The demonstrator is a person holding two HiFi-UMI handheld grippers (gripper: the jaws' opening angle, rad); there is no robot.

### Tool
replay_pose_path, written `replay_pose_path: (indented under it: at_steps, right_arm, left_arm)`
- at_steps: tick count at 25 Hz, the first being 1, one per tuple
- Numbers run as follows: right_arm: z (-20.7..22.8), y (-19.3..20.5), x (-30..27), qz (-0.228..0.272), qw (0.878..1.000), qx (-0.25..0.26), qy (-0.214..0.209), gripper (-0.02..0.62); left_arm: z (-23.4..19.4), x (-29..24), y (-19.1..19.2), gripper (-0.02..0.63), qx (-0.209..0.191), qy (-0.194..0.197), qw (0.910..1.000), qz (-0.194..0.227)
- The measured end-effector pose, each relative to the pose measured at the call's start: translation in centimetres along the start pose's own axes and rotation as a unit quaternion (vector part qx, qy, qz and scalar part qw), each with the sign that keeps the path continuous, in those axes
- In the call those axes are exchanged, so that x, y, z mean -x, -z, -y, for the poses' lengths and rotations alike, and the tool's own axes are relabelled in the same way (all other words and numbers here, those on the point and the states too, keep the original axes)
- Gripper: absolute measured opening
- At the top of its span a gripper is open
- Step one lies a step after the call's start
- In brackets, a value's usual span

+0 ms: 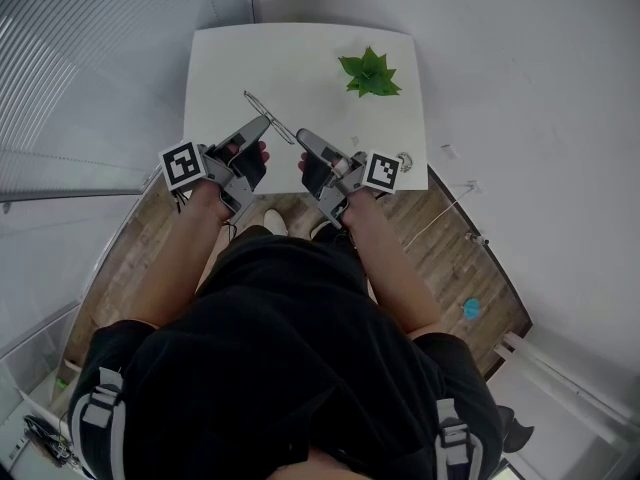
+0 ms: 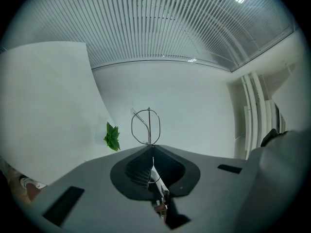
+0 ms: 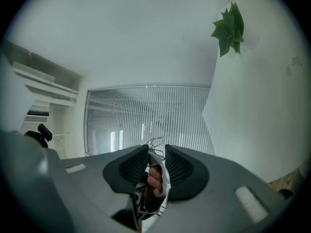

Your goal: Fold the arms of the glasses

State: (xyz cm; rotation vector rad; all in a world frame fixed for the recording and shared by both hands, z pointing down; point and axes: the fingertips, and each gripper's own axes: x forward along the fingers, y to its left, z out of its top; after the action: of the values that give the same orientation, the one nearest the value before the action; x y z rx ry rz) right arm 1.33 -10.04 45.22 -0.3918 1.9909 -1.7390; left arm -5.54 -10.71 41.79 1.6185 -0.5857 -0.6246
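Observation:
Thin wire-framed glasses [image 1: 270,117] hang in the air over the white table [image 1: 230,78], between my two grippers. My left gripper [image 1: 262,123] is shut on the frame. In the left gripper view one round lens rim [image 2: 146,126] sticks up just past the closed jaw tips [image 2: 149,147]. My right gripper [image 1: 303,138] faces it from the right. In the right gripper view its jaws [image 3: 156,149] stand a little apart, with a thin wire part of the glasses [image 3: 154,143] in the gap. The pads do not visibly press on it.
A small green plant [image 1: 370,73] stands at the table's far right; it also shows as the plant [image 2: 112,136] and the plant [image 3: 228,28] in the gripper views. A small round object [image 1: 404,158] lies at the table's right edge. Wooden floor [image 1: 440,248] lies below.

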Motion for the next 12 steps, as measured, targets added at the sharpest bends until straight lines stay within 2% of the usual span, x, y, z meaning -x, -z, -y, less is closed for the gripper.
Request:
replay_pose_path:
  at_steps: [5,7,12]
  right_arm:
    - [0.8,-0.2,0.0,-0.002,1.000,0.011,-0.001,0.172]
    - [0.8,-0.2,0.0,-0.002,1.000,0.020,0.002,0.183]
    - [0.7,-1.4,1.0,0.001,0.994,0.103,0.037,0.181]
  left_arm:
    - [-1.3,0.3,-0.6,0.012,-0.001,-0.002,1.0000,0.005]
    - [-1.2,0.5,-0.8,0.012,0.001,-0.002,1.0000,0.006]
    - [-1.3,0.6,-0.7,0.012,-0.002,-0.002,1.0000,0.002]
